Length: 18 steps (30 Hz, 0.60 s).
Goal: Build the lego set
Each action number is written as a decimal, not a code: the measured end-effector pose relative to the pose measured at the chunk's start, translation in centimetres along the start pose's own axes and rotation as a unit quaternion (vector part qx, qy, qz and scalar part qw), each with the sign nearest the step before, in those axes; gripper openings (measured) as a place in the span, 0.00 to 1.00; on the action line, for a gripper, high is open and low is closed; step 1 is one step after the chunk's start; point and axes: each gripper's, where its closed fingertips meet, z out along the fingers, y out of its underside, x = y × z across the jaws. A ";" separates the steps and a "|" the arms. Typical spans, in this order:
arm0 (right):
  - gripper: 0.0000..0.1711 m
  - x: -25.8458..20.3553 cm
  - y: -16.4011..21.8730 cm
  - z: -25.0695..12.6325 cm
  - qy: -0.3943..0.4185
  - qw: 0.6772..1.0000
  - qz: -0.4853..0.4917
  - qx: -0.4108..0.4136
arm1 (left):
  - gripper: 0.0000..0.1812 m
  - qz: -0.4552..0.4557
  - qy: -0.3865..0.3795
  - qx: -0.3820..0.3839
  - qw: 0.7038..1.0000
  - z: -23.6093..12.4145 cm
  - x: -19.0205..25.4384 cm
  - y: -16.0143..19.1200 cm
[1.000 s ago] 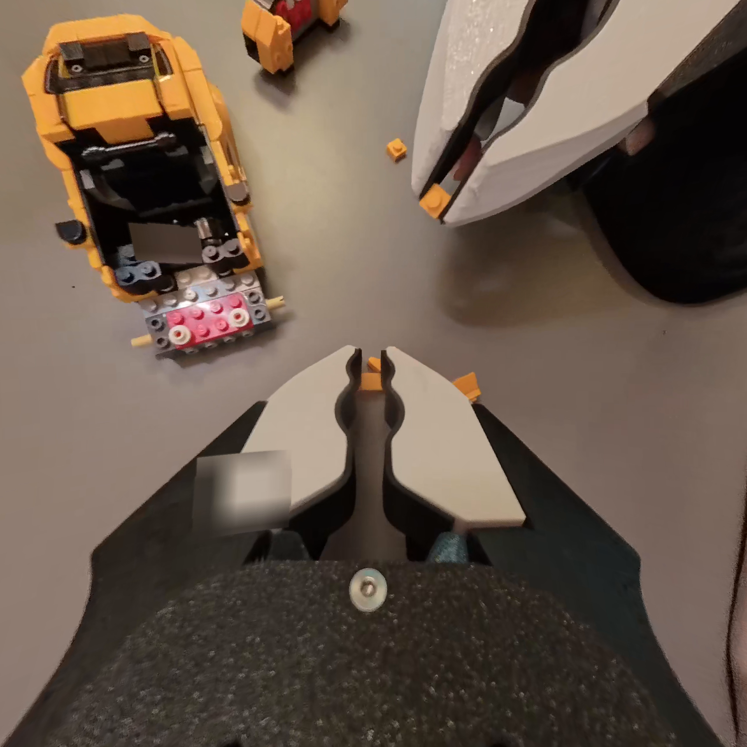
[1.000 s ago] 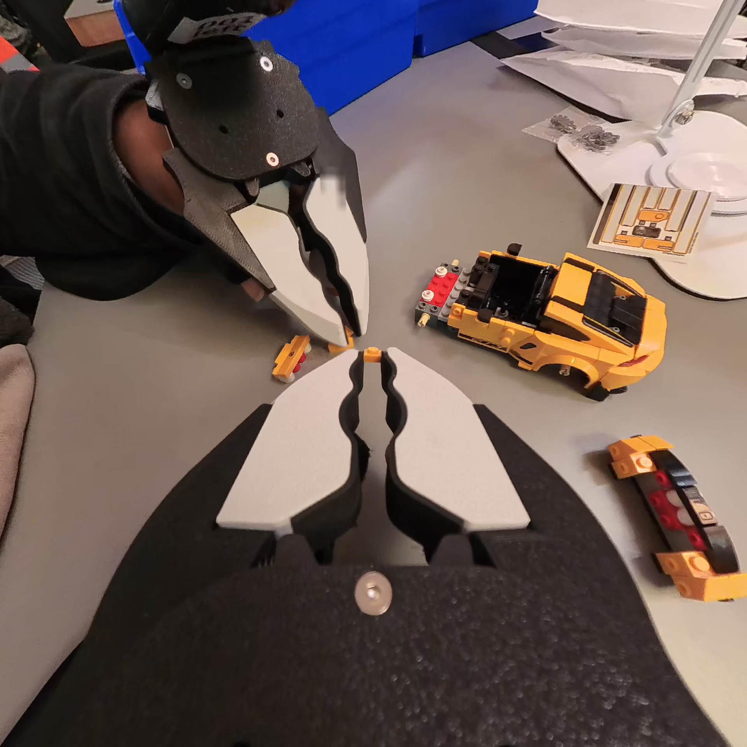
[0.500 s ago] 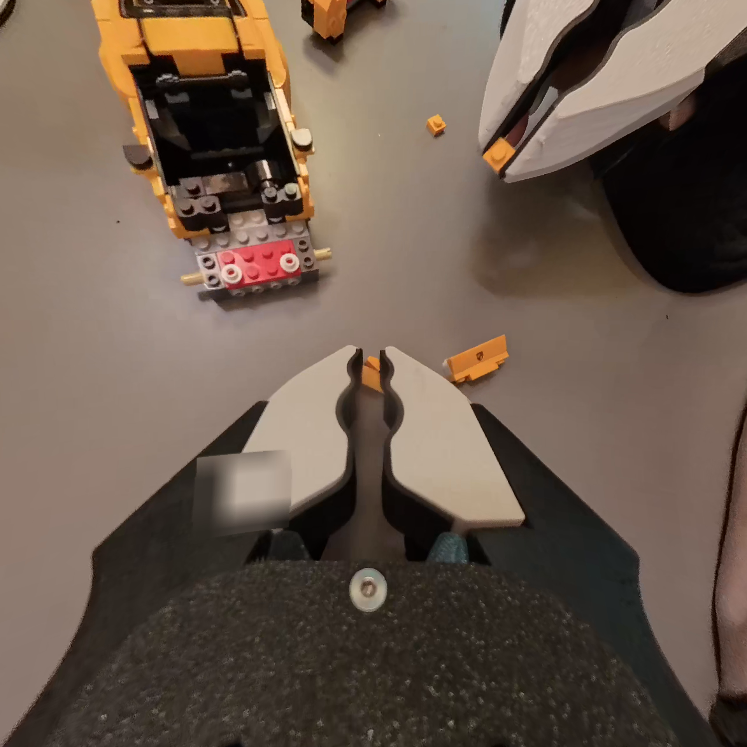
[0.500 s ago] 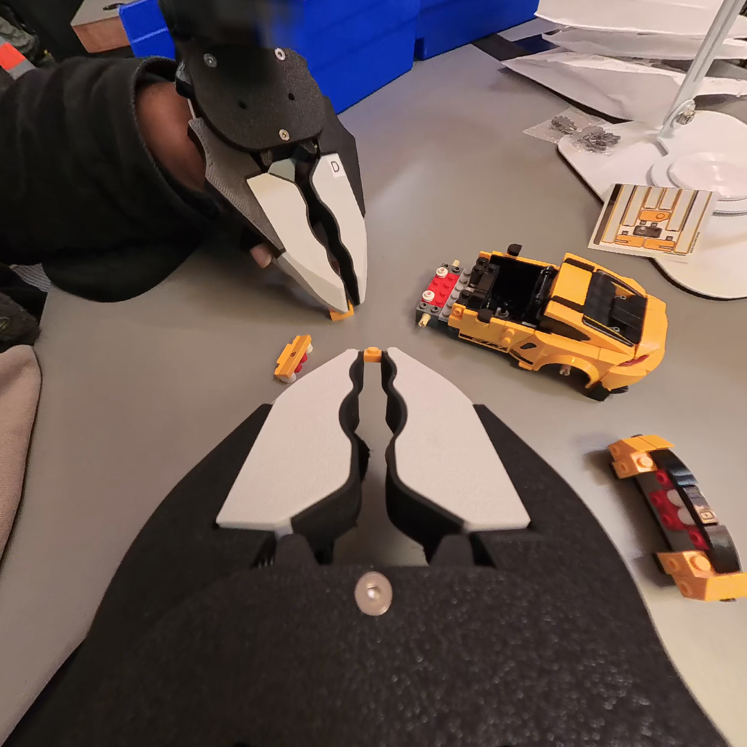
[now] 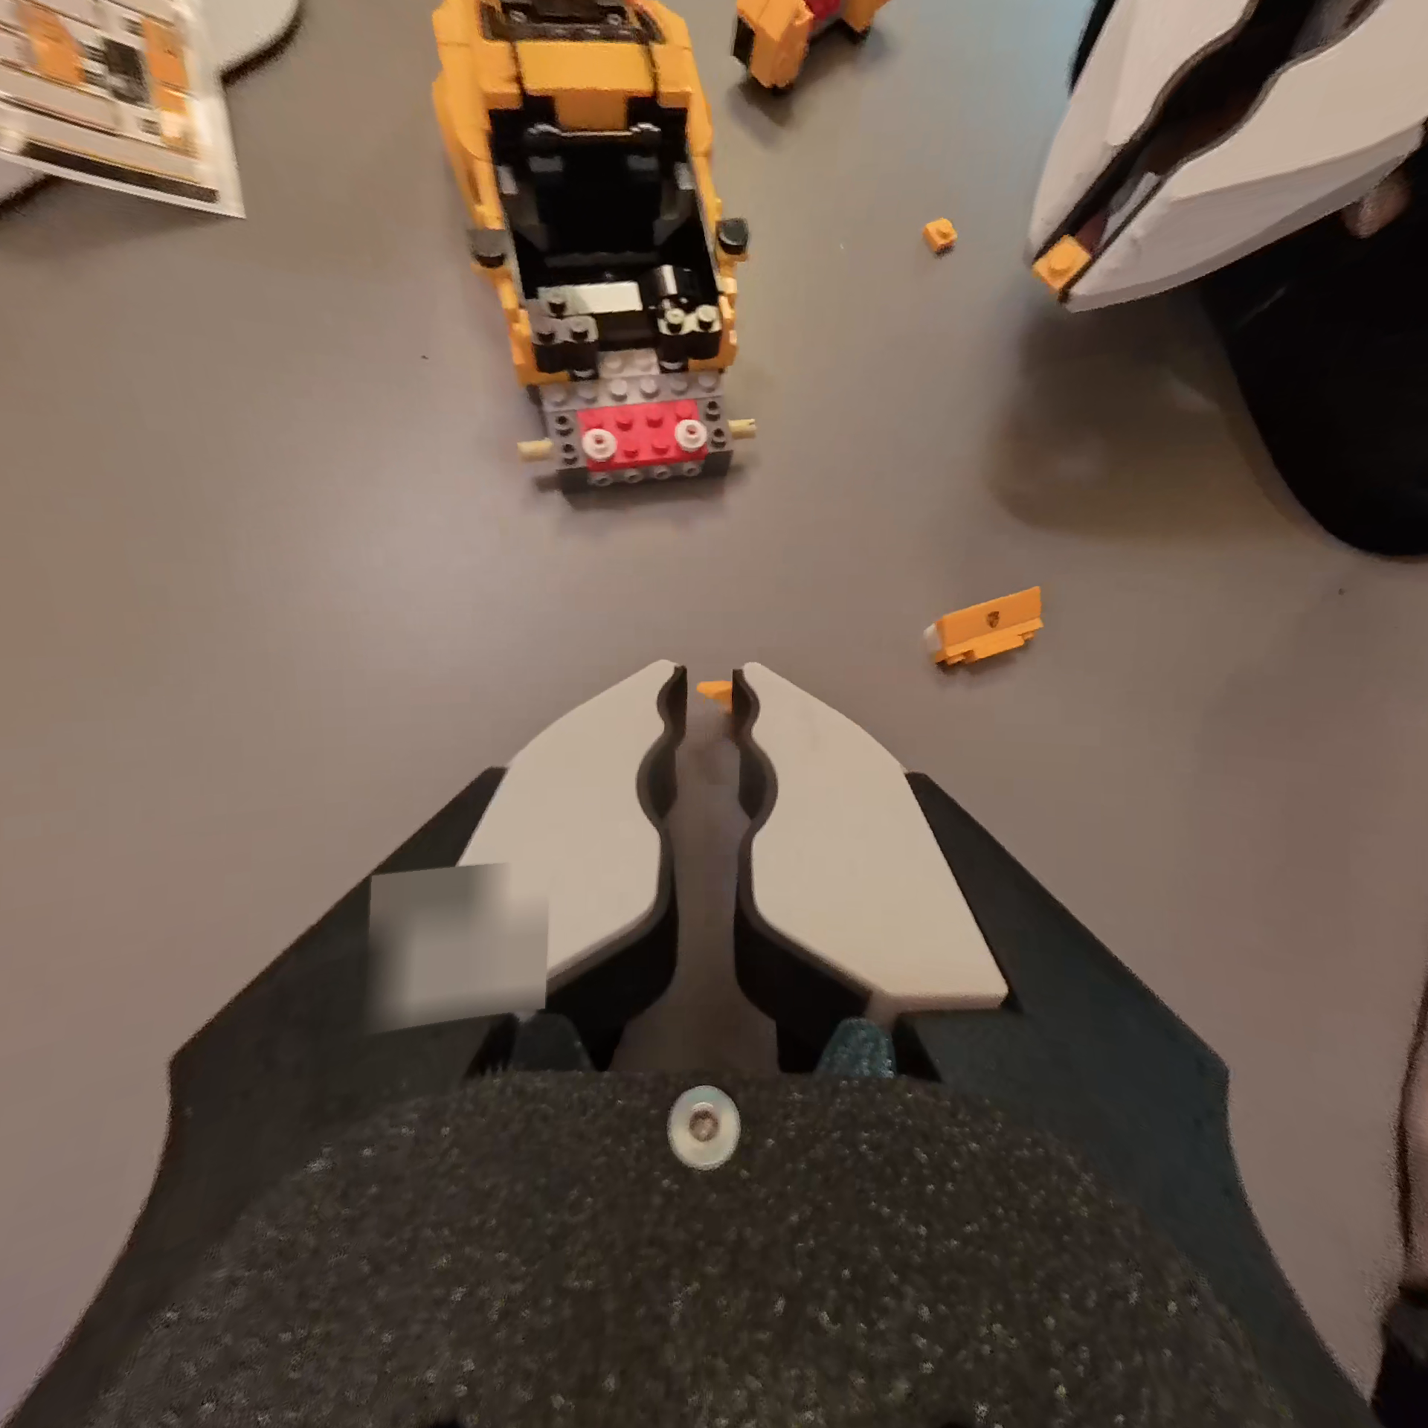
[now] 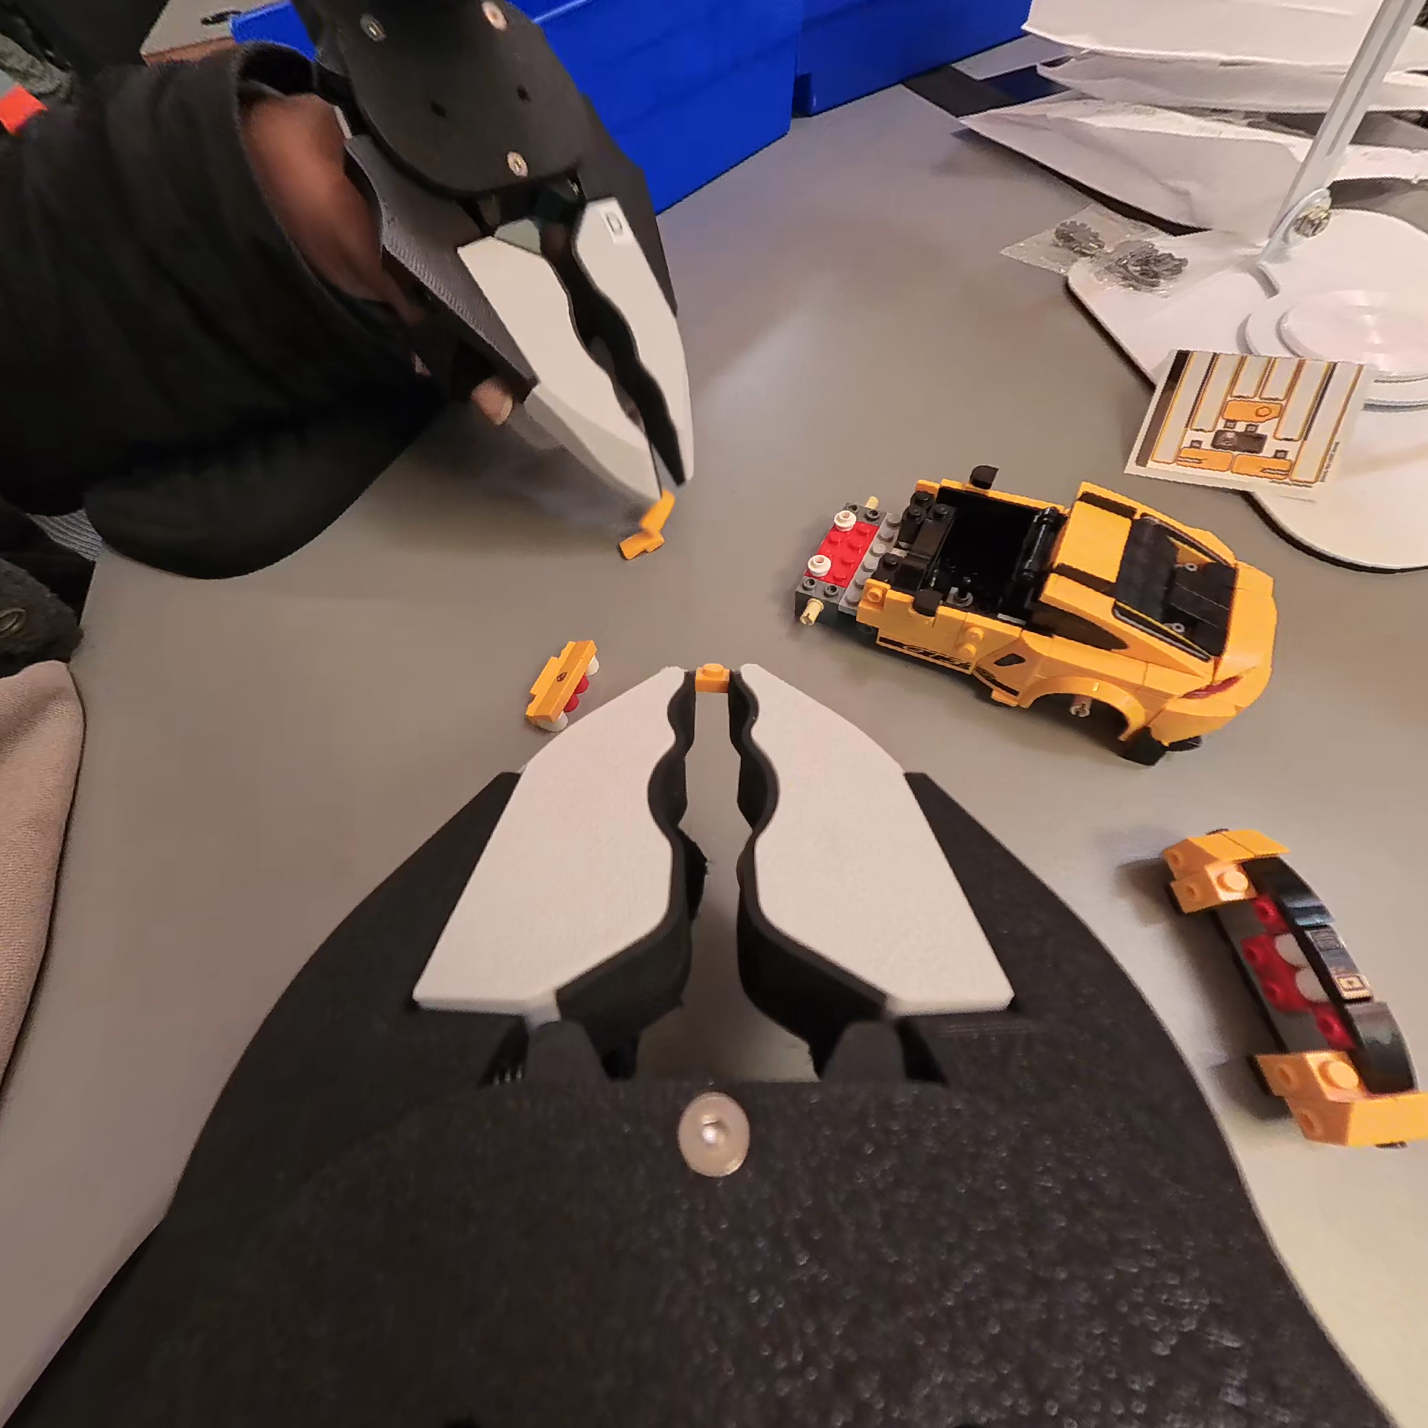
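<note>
Currently the partly built yellow-orange brick car with a black open cabin [image 6: 1082, 610] is standing on the grey table [image 6: 811, 363], at two o'clock from the right gripper [image 6: 712, 678]; its grey and red studded front plate [image 5: 645, 440] is lying bare, with no nose fitted. The right gripper's jaws are standing nearly closed, pinching a small orange one-stud plate [image 6: 712, 677] at the tips. The left gripper [image 5: 707, 690], at eleven o'clock in the right wrist view, is pressing its nearly closed tips onto a small orange angled piece [image 6: 649, 529] that is touching the table; whether the piece is firmly clamped cannot be told.

Judged step: sub-assembly of small orange parts before fitting to the car front. The next move is calling for aligning stud to socket and pressing squarely.

Lying apart are a small orange bracket with red and white pins [image 6: 562, 686], a loose orange stud plate [image 5: 940, 234] and a black, red and orange bumper strip [image 6: 1298, 989].

Two blue plastic bins [image 6: 719, 85] are standing at twelve o'clock; their contents are not visible.
</note>
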 end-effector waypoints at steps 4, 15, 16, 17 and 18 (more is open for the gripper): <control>0.05 0.0 0.0 0.0 0.000 1.000 -0.002 -0.001 | 0.06 0.019 -0.015 -0.007 1.000 -0.5 0.3 0.0; 0.05 0.0 0.1 0.0 0.000 1.000 -0.002 -0.004 | 0.05 0.018 -0.033 -0.034 0.999 -0.9 -1.4 1.7; 0.05 0.0 0.1 0.0 0.000 1.000 -0.002 -0.004 | 0.05 0.031 -0.031 -0.036 0.998 -0.8 -1.2 1.7; 0.05 0.0 0.1 0.0 0.000 1.000 -0.002 -0.003 | 0.06 0.050 -0.029 -0.039 0.998 -0.7 -0.8 1.6; 0.05 0.0 0.1 0.0 0.000 1.000 -0.002 -0.002 | 0.06 0.070 -0.029 -0.044 0.996 -0.6 -0.4 1.6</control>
